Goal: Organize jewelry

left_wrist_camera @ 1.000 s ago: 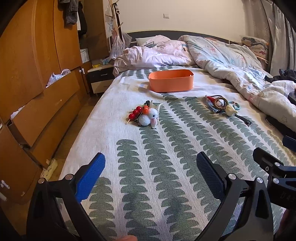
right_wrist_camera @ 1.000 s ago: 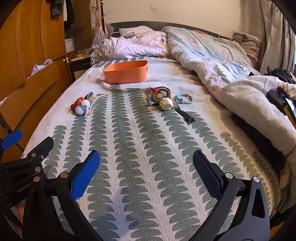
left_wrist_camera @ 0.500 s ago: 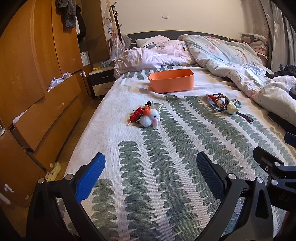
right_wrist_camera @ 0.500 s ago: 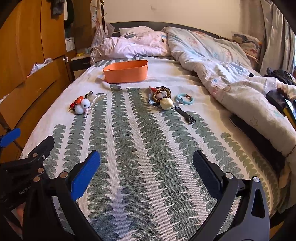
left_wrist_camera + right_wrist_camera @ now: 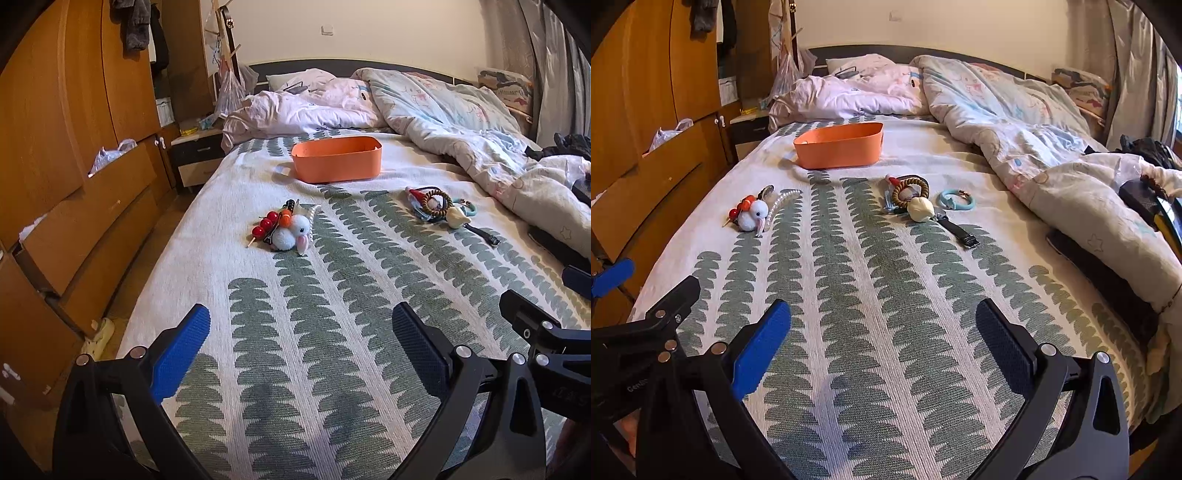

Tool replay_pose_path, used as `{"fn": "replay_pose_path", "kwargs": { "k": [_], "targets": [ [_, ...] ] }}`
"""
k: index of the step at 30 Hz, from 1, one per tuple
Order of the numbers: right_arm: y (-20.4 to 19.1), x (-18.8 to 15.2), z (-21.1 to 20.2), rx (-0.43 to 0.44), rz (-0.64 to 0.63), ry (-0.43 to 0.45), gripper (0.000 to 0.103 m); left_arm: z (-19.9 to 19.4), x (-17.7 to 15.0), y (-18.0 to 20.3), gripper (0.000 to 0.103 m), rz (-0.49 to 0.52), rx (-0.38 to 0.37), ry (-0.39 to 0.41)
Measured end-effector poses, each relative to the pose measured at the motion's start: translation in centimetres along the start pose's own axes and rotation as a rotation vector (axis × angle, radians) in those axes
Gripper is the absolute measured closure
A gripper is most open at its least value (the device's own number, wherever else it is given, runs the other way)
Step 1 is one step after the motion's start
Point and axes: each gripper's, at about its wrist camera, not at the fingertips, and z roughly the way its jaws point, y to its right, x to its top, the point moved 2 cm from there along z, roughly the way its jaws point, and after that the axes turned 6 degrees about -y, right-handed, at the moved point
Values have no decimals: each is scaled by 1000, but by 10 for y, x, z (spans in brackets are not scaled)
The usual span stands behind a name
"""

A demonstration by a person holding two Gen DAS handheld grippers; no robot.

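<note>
Two small heaps of jewelry on the leaf-patterned bedspread [image 5: 332, 332], well apart from each other. To the left: red beads on a stick [image 5: 264, 225], a fluffy white bunny clip [image 5: 291, 236] touching them, and a strand of pearls [image 5: 781, 205] curving just beside. To the right: a brown wooden bead bracelet [image 5: 910, 190], a cream shell-shaped piece [image 5: 921, 209] touching it, a light blue bangle [image 5: 956, 199] just beside, and a black-strapped watch [image 5: 958, 230] trailing toward the near edge. Beyond both heaps, an orange bin [image 5: 337, 158], upright and apart from them, in front of the rumpled pink and pale blue bedding [image 5: 424, 107]. Along the left, a wooden wardrobe with drawers ajar [image 5: 74, 166] and a small nightstand [image 5: 195, 155]. Nearest the cameras, left hand-held gripper [image 5: 301, 345] and right hand-held gripper [image 5: 882, 341], both spread wide with nothing between the blue pads, hovering over bare bedspread, side by side. Against the views half a second back: left view drawn slightly closer to the bunny heap, with the bin a touch lower in frame; right view almost the same; heaps and bin unmoved on the bed; finger spread unchanged.
</note>
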Motion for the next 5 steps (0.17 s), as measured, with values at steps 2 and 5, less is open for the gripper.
{"fn": "replay_pose_path", "kwargs": {
  "k": [2,5],
  "targets": [
    [1,0,0,1,2,1,3,1,0,0,5,1,-2,-6],
    [1,1,-1,-3,-1,4,3,1,-1,1,5,6,-3,-12]
  ]
}}
